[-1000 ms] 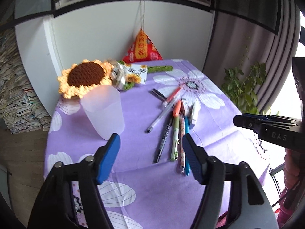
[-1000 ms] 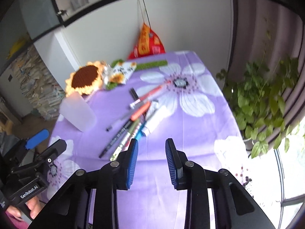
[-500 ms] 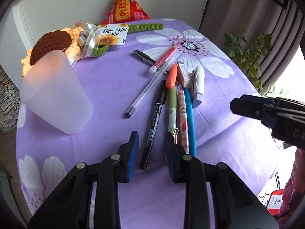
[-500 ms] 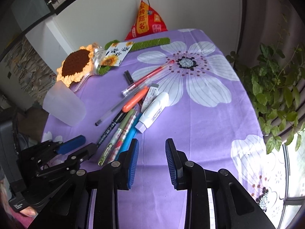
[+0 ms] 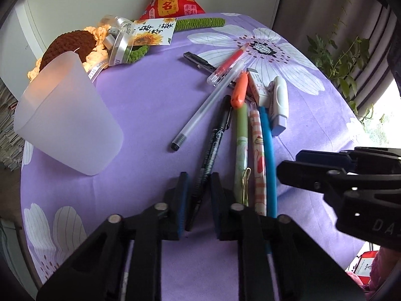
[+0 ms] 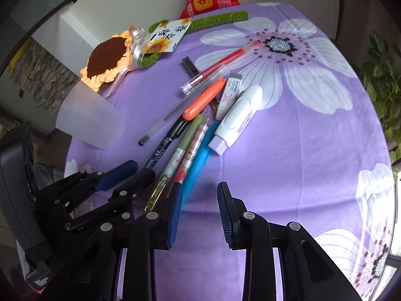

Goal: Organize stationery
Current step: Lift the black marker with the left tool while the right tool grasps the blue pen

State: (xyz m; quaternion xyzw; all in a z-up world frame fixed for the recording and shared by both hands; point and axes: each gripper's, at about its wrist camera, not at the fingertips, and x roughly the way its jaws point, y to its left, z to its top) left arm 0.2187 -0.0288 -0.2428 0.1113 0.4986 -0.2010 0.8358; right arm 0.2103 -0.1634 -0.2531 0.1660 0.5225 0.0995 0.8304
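Note:
Several pens lie in a pile on the purple flowered tablecloth (image 5: 140, 105). My left gripper (image 5: 198, 184) is low over the near end of the black marker (image 5: 213, 145), one finger on each side of it, jaws narrowly apart. It also shows in the right wrist view (image 6: 140, 170) with the marker (image 6: 160, 153). My right gripper (image 6: 198, 198) is open and empty, just right of the blue pen (image 6: 200, 158). A green pen (image 5: 241, 145), a patterned pen (image 5: 258, 150), a clear pen (image 5: 208, 110), an orange pen (image 5: 239, 91) and a white correction tape (image 5: 278, 102) lie beside them. A frosted cup (image 5: 65, 120) stands upright to the left.
A crochet sunflower (image 5: 72, 45), a ribbon roll (image 5: 117, 42), a sunflower card (image 5: 153, 32) and a red pyramid bag (image 5: 173, 0) sit at the table's far side. A potted plant (image 6: 381, 80) stands beyond the right edge. An eraser (image 6: 229, 95) lies among the pens.
My left gripper has dropped and moved forward until its fingers straddle the black marker's near end. My right gripper has moved down and closer to the pens.

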